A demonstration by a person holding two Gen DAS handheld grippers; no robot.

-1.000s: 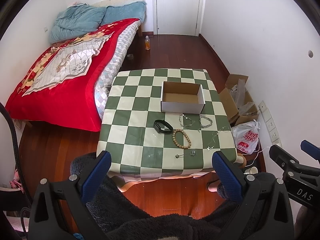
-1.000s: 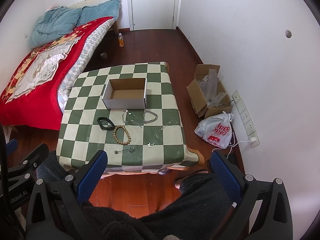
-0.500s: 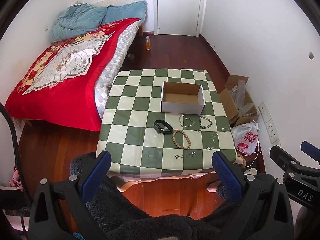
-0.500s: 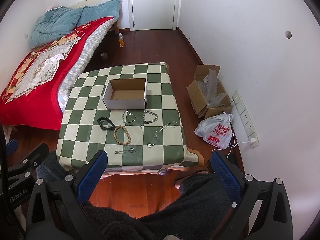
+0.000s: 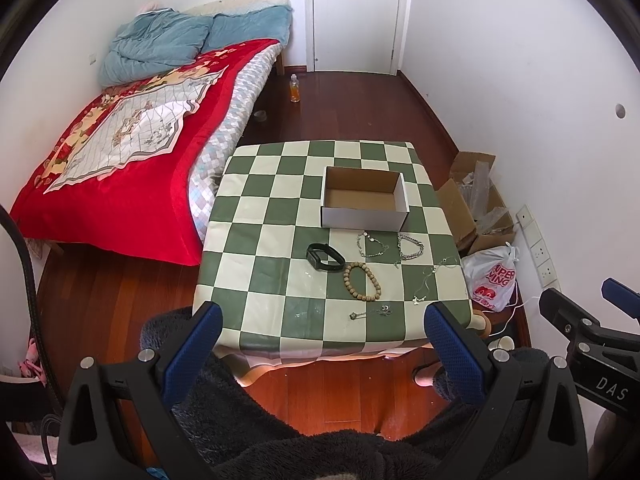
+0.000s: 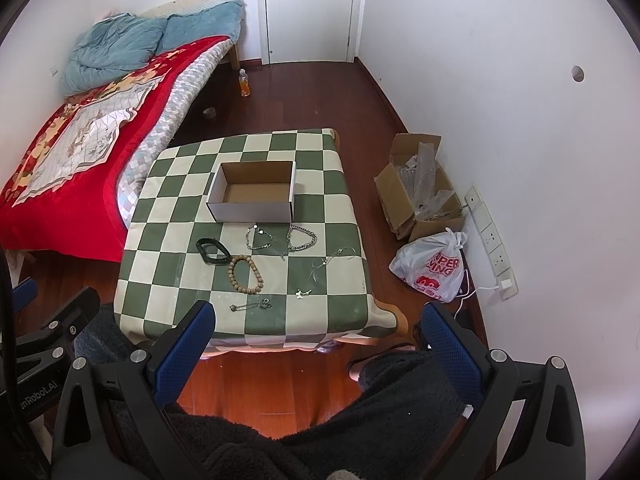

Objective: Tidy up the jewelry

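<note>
A green-and-cream checkered table [image 5: 256,240] [image 6: 168,240] holds an empty white cardboard box [image 5: 364,216] [image 6: 252,210] toward the back. In front of the box lie a black band [image 5: 325,257] [image 6: 212,251], a wooden bead bracelet [image 5: 363,281] [image 6: 245,274], two silver chain bracelets [image 5: 373,244] [image 6: 302,238], a thin necklace [image 5: 434,276] [image 6: 328,266] and a small chain [image 5: 370,312] [image 6: 250,305]. My left gripper [image 5: 322,334] and my right gripper [image 6: 318,330] both hover open, short of the table's near edge, with nothing between the fingers.
A bed with a red cover [image 5: 120,168] stands left of the table. To the table's right, by the wall, sit an open carton [image 6: 420,192] and a white plastic bag [image 6: 434,268]. An orange bottle [image 5: 295,89] stands near the door. Dark fleece legs lie below the grippers.
</note>
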